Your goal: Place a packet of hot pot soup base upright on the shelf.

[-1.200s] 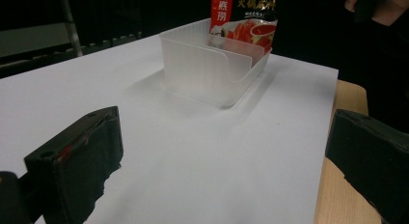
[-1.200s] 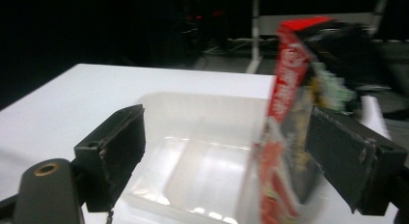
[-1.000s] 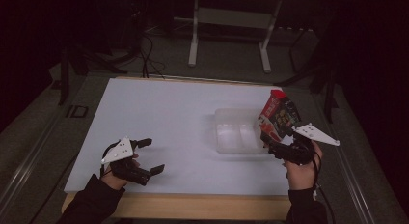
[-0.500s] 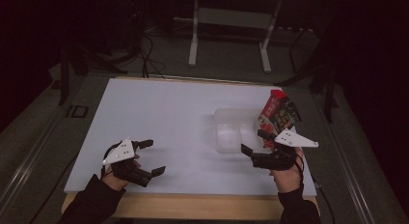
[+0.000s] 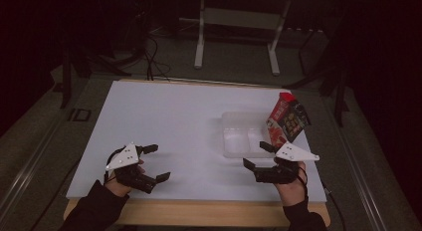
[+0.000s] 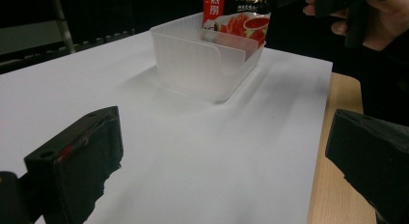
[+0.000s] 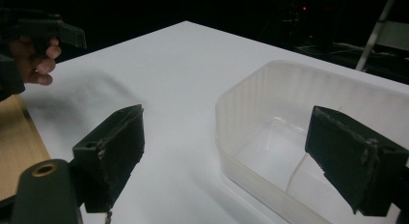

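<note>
red snack pouch [image 5: 285, 122] leaning upright inside clear tub [image 5: 239, 141].

A dim room surrounds the white table [image 5: 164, 121]; a metal frame [image 5: 236, 29] and cables [image 5: 152, 54] stand on dark floor behind.

A plastic bin [image 5: 242, 140] sits on the white table [image 5: 169, 116], right of centre. A snack packet [image 5: 285, 123] stands at its right end, apparently inside it. The right gripper [image 5: 259, 157] lies just near of the bin; the left gripper [image 5: 155, 163] lies near-left, well apart.
</note>
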A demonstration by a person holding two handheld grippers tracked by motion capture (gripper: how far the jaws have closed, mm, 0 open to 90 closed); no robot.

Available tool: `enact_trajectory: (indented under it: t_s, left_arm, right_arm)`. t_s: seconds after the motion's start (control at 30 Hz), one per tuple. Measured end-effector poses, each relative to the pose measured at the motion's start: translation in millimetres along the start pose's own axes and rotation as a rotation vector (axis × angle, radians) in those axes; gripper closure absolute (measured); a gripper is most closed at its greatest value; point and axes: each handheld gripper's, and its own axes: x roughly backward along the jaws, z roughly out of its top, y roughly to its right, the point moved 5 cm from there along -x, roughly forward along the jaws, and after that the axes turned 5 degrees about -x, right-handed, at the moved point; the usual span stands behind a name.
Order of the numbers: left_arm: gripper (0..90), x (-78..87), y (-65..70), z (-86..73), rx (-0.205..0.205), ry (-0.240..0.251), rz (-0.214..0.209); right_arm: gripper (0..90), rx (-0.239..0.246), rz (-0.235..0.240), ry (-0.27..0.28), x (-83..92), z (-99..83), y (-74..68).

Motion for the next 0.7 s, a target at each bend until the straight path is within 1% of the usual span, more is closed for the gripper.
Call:
enact_trajectory:
  t_s: [0.13,0.23,0.3,0.53,0.63,0.7]
  left_arm:
    - [0.3,-0.4,0.2,-1.2,-0.003,-0.004,-0.002]
    - [0.3,-0.1,1.1,-1.9,-0.005,-0.006,-0.003]
    - [0.3,0.2,1.6,-2.8,-0.007,-0.009,-0.004]
    - [0.3,1.3,1.7,-4.0,-0.012,-0.014,0.001]
    - [0.3,2.5,1.5,-4.9,-0.01,-0.011,0.006]
    - [0.3,3.5,1.1,-5.4,-0.01,-0.008,0.008]
  right_arm:
    - [13.9,0.042,-0.003,-0.01,-0.5,-8.7,1.7]
    - [13.9,0.035,0.0,-0.012,-0.5,-12.8,3.0]
    - [13.9,0.044,-0.01,-0.031,-1.0,-17.8,5.2]
    - [13.9,0.01,-0.009,-0.015,0.5,-17.8,9.6]
    - [14.0,0.008,-0.011,-0.015,0.0,-17.8,9.9]
    - [14.0,0.02,-0.018,-0.02,-0.5,-18.1,9.8]
